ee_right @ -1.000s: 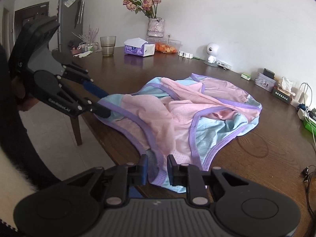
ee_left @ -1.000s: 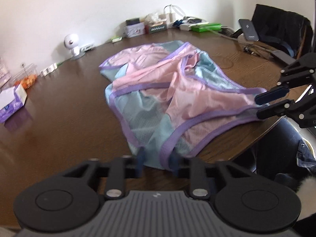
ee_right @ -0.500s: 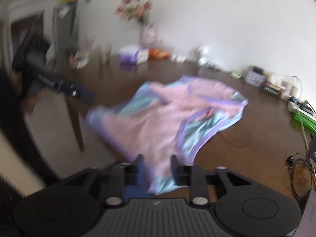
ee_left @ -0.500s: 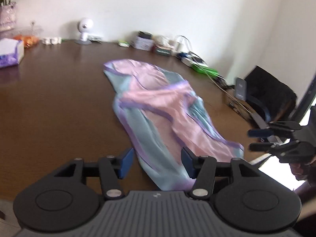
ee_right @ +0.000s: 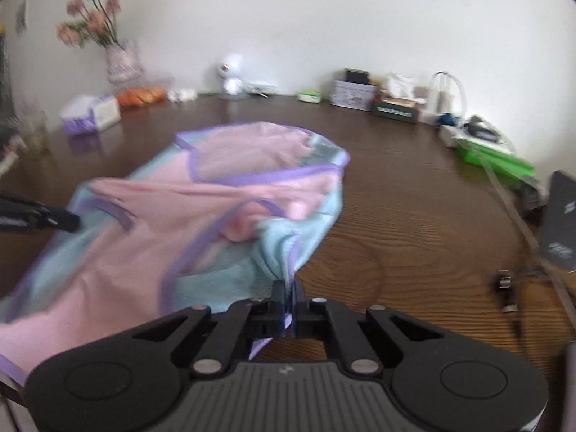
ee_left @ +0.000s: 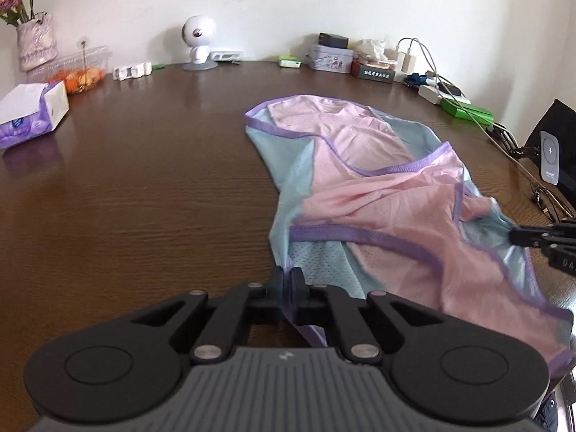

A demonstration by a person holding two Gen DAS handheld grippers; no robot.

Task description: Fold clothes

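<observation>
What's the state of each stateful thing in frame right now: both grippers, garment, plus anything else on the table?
left gripper: jaws shut on the garment's near edge
right gripper: jaws shut on a bunched blue corner of the garment
garment: pink, blue and purple, crumpled, not folded, lying on the table, near part drawn up to both grippers
tissue box: lying flat, far left
clear food container: lid closed
</observation>
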